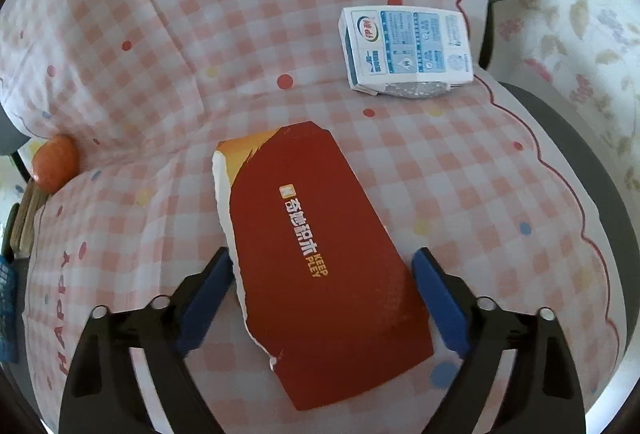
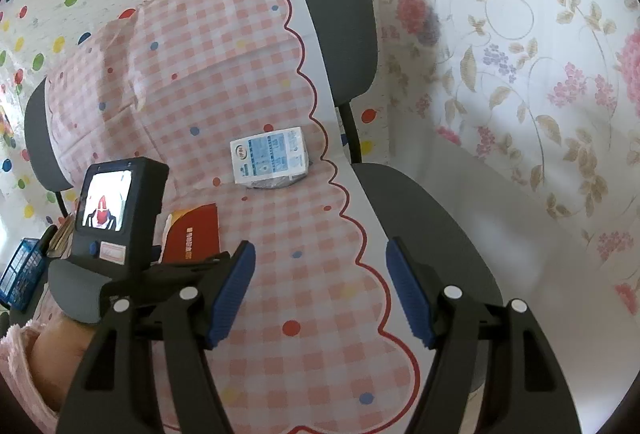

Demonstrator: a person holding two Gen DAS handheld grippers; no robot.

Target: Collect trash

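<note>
Left gripper astride the torn red carton piece; right gripper over bare cloth.

Left gripper: jaws spread wide, blue pads on either side of the red carton piece; the left pad sits right at the torn white edge, the right pad stands just clear, so no clamp is applied. The piece lies flat on the pink checked cloth that covers the grey chair. Right gripper: jaws apart, nothing between them. A white-and-blue milk carton lies on its side near the cloth's scalloped edge, well apart from the red piece. An orange object rests at the cloth's left edge.
</note>
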